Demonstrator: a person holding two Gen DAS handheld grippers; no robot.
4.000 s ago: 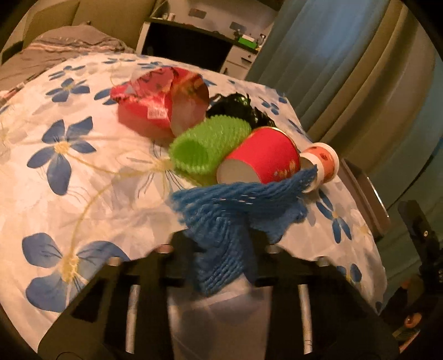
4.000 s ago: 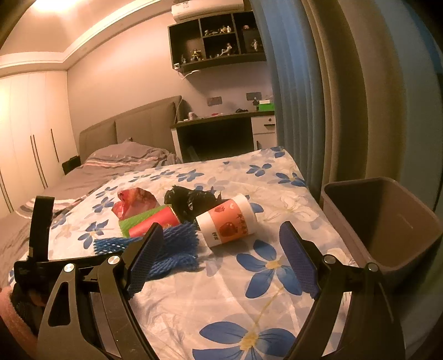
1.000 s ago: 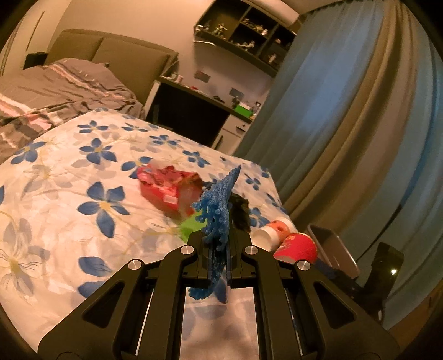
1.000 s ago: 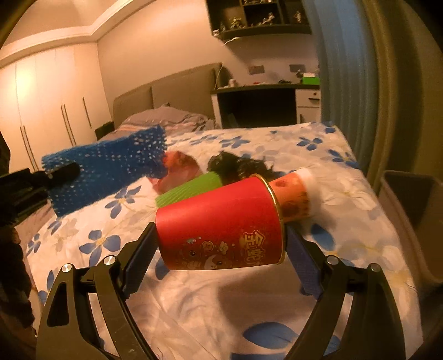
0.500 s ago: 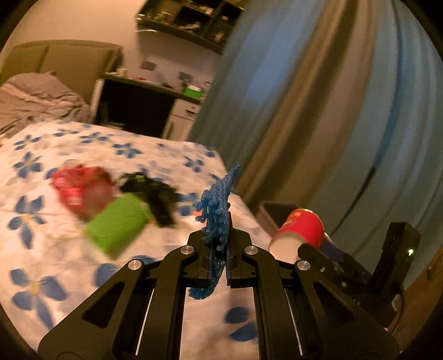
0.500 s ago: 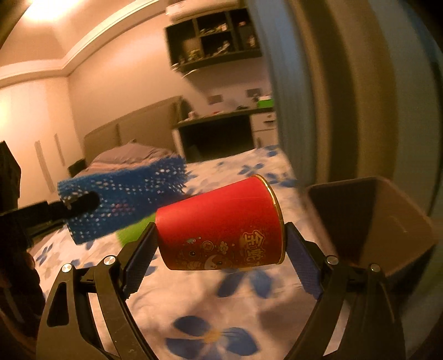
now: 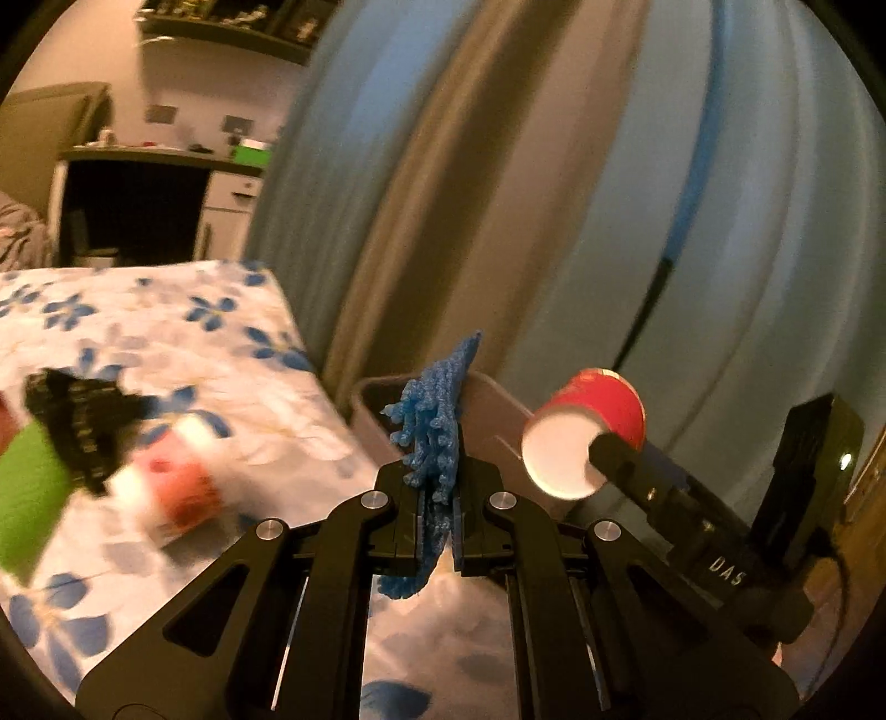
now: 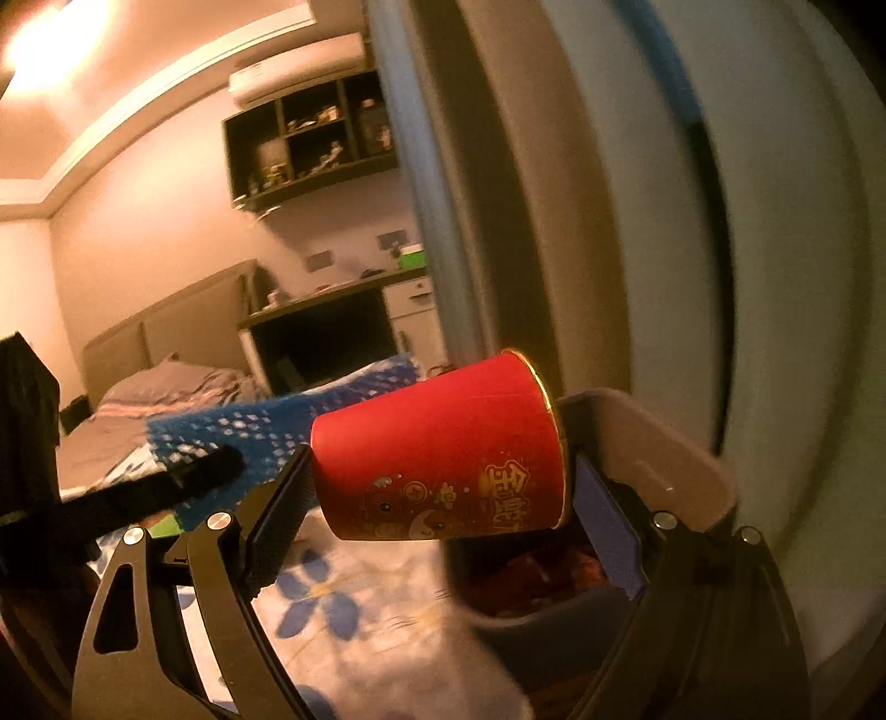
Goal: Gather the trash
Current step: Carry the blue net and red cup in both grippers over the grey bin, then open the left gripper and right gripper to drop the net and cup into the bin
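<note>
The left gripper (image 7: 438, 501) is clenched on a blue foam-net sleeve (image 7: 437, 412) that stands up from its jaws; the right gripper (image 8: 437, 498) grasps a red paper cup (image 8: 443, 454) lying sideways between its wide-set pads; both hang by the bed's edge above a grey plastic bin (image 8: 675, 471); on the floral bedsheet (image 7: 166, 332) lie a crumpled black bag (image 7: 77, 426), a blurred white-and-orange cup (image 7: 177, 487) and a green sleeve (image 7: 25, 498).

Dim, warm orange light from a ceiling glow (image 8: 33, 50); motion blur, dark fisheye edges, curved lines.
</note>
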